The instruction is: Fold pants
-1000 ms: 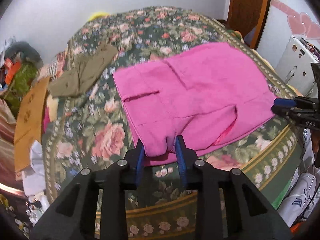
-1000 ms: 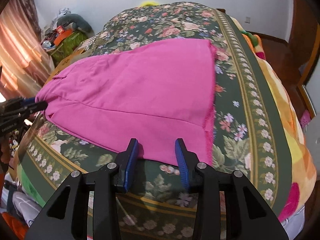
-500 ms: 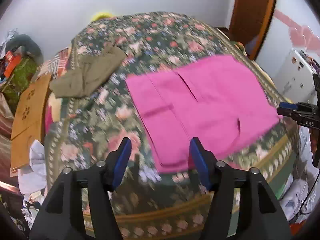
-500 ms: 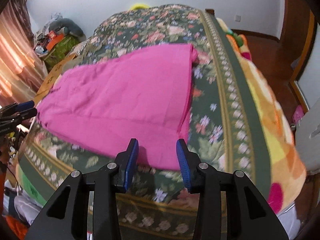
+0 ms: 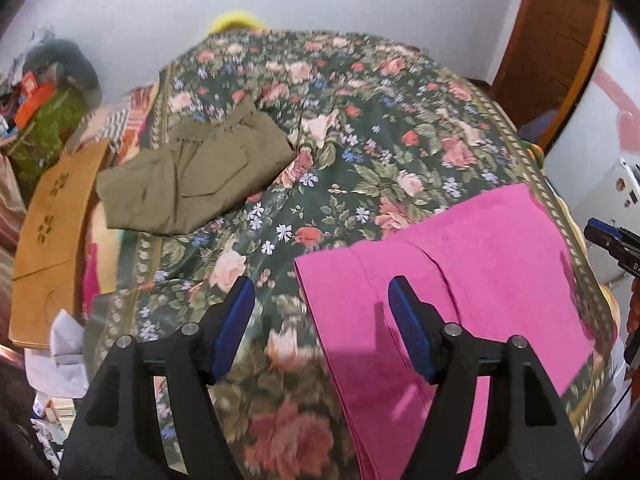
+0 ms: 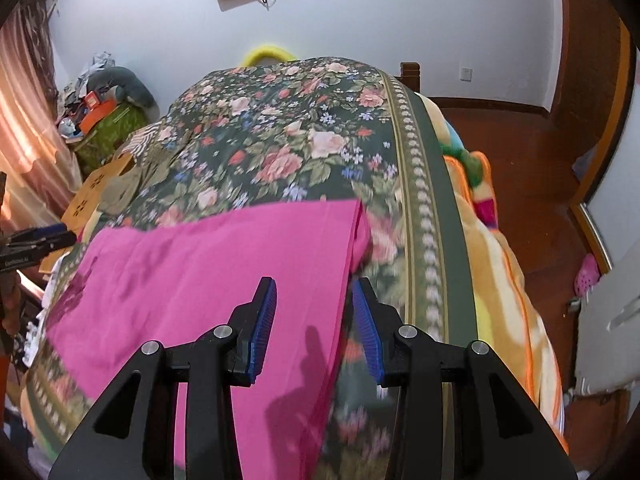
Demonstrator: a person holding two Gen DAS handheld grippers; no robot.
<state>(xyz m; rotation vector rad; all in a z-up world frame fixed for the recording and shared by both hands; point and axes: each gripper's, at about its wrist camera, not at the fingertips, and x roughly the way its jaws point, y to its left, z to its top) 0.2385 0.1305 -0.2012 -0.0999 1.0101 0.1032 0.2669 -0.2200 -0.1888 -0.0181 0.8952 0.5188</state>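
The pink pants lie folded flat on the floral bedspread. My left gripper hovers above their left edge. Its jaws are opening, with nothing gripped between the blue pads. In the right wrist view the pink pants spread to the left. My right gripper hangs open over their right edge and does not touch the cloth. Each gripper shows at the rim of the other's view: the right gripper and the left gripper.
Folded olive pants lie at the far left of the bed. A brown board and a pile of clutter stand beyond the bed's left side. An orange blanket hangs off the right edge above a wooden floor.
The left gripper let go of the pink pants' near edge and its jaws spread wide. Both grippers pulled away from the cloth, the left one shifting to the left.
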